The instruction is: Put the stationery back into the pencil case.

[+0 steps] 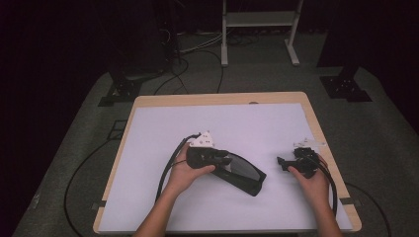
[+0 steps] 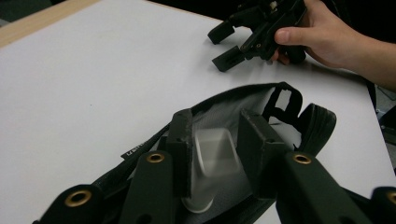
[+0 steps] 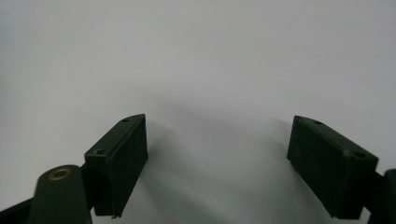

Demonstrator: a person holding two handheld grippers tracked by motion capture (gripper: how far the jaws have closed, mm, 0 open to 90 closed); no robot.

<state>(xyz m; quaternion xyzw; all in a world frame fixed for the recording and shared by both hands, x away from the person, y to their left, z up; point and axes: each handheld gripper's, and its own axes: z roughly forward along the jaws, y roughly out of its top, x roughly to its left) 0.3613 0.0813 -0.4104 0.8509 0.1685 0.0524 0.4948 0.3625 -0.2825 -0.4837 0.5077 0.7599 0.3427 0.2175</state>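
Left hand-held gripper (image 2: 215,149) clamps a blurred white cup (image 2: 212,161) inside the black pouch (image 2: 280,100); right hand-held gripper (image 3: 217,163) gapes empty.

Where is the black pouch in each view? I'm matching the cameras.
High view: black pouch, centre, beside the left hand.
Left gripper view: bottom centre, around the jaws.
Right gripper view: white sheet between open jaws.
Shared landmark: that white sheet.

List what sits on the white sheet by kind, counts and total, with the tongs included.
Tongs: 2, left tongs and right tongs
Black pouch: 1
Clear plastic cup at the pouch mouth, between the left tongs' jaws: 1
Total: 4
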